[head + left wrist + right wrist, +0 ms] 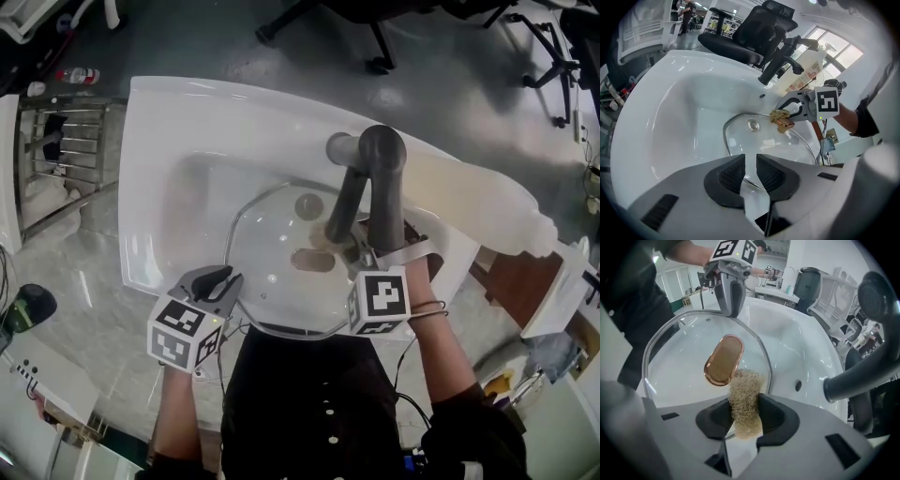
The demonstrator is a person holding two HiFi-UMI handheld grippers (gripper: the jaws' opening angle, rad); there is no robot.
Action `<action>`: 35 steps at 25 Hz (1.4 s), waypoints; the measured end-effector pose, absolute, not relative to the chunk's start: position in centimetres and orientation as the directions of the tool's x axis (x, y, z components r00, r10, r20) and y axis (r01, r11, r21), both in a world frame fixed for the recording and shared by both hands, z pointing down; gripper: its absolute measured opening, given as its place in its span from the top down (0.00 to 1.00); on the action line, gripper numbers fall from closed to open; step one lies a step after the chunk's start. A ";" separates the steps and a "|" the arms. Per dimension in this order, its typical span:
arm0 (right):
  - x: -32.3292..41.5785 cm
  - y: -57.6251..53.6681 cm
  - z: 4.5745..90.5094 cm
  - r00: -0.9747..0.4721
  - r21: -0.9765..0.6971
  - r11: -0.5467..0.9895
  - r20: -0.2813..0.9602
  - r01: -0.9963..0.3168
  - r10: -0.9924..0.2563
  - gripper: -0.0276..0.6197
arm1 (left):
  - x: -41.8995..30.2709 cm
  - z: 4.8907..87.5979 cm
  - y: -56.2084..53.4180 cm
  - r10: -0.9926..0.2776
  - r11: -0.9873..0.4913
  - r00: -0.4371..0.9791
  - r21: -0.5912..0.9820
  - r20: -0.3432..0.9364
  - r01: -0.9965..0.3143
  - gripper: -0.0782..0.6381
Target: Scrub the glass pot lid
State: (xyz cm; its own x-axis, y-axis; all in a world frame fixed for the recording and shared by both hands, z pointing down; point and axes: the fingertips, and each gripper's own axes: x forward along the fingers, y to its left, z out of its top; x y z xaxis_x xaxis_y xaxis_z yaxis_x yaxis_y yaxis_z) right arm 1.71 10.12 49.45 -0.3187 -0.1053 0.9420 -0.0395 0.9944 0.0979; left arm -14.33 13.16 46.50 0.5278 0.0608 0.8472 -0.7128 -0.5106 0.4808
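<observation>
While in one sink [187, 112], one lid [272, 246]

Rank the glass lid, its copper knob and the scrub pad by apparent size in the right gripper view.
1. glass lid, clearly largest.
2. copper knob and scrub pad: about alike. The pad sits nearer the camera, so they stay unranked.

Person in a black buttoned top [302, 403] with black sleeves; grey left gripper [221, 278] and right gripper [349, 248], black-padded fingers [214, 276], each with a black-and-white marker cube [186, 330].
</observation>
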 end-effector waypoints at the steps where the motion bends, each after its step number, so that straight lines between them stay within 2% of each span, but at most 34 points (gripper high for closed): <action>1: 2.0 10.3 49.4 -0.315 0.100 0.994 0.943 -0.038 -0.107 0.73 | -14.3 46.5 13.2 0.059 -0.515 0.524 0.476 0.850 -0.713 0.76; 23: 7.8 17.1 48.1 -0.267 0.069 0.997 0.962 0.021 -0.061 0.73 | -14.4 46.6 13.1 0.014 -0.492 0.542 0.478 0.840 -0.728 0.77; 29: 7.2 16.2 46.4 -0.280 0.142 0.990 0.950 -0.019 -0.142 0.73 | -14.3 46.5 13.1 0.010 -0.476 0.543 0.481 0.840 -0.736 0.78; 35: 0.6 16.4 40.5 -0.427 0.236 0.970 0.873 -0.055 -0.237 0.73 | -14.9 46.6 12.4 -0.003 -0.428 0.528 0.476 0.849 -0.768 0.77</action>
